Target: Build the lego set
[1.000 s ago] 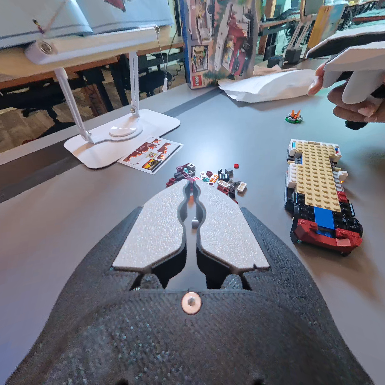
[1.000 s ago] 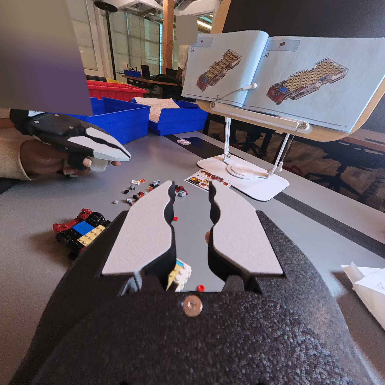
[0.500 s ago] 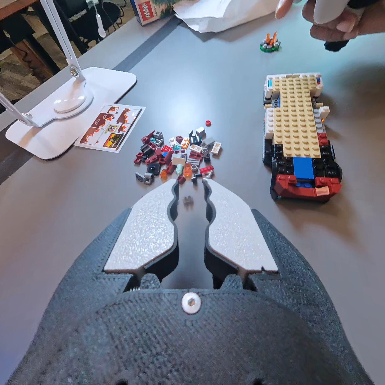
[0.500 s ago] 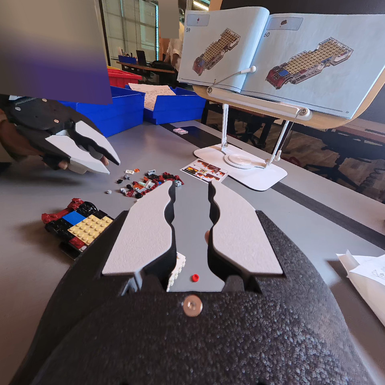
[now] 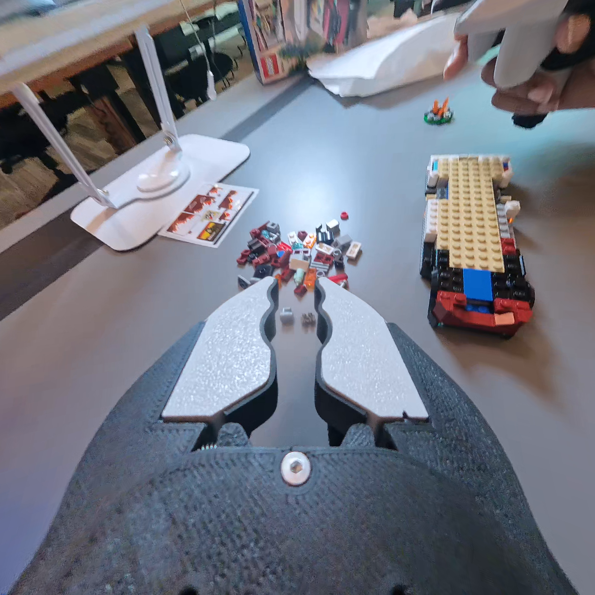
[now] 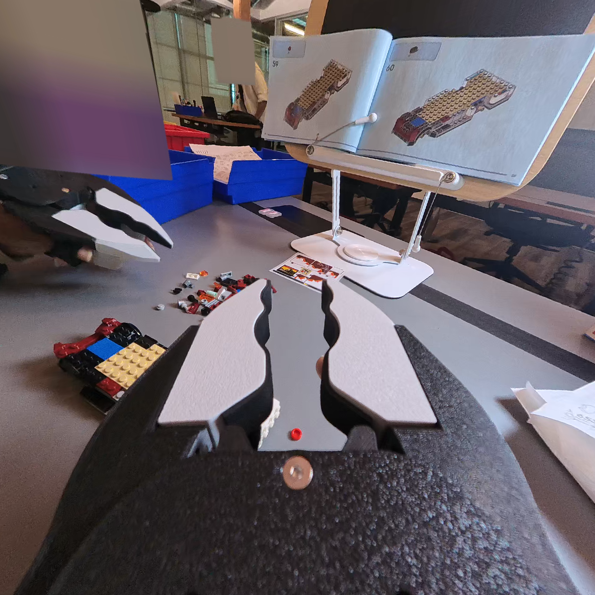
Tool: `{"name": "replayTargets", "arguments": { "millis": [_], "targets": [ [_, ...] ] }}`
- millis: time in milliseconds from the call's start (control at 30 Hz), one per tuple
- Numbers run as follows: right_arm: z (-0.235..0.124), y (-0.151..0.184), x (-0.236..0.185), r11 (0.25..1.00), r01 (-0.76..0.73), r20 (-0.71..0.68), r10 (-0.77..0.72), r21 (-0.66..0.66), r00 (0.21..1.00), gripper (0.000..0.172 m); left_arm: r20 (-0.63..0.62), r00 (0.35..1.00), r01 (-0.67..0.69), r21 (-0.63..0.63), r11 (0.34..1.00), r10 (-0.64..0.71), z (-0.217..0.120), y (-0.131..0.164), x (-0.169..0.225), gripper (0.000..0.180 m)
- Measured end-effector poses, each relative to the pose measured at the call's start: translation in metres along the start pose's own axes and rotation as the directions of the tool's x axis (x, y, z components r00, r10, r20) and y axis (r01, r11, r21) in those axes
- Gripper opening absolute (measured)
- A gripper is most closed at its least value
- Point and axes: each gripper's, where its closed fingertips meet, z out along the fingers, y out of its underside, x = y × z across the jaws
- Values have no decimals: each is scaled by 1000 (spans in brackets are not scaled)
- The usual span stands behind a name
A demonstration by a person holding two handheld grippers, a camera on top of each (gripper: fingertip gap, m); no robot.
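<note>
Left tool (image 5: 296, 285) now parted above grey table (image 5: 354, 135).

A small grey brick (image 5: 286, 315) and a tiny dark piece (image 5: 308, 317) lie flat on the grey table (image 5: 128, 322). Both lie just before the pile of loose bricks (image 5: 299, 254).

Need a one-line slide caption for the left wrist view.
Open left gripper above two tiny loose pieces on the grey table, before a pile of small toy bricks.
</note>
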Motion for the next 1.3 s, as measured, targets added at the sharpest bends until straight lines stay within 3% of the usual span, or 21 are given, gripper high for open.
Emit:
{"name": "replayTargets", "arguments": {
  "millis": [567, 1300],
  "targets": [
    [-1, -1, 4, 1000, -11, -16, 12, 21, 1000, 30, 63, 996, 54, 148, 988, -64, -13, -23, -12, 19],
    [0, 1, 5, 1000, -9, -28, 10, 20, 1000, 30, 76, 992, 83, 206, 975, -100, -18, -30, -17, 19]
  ]
}}
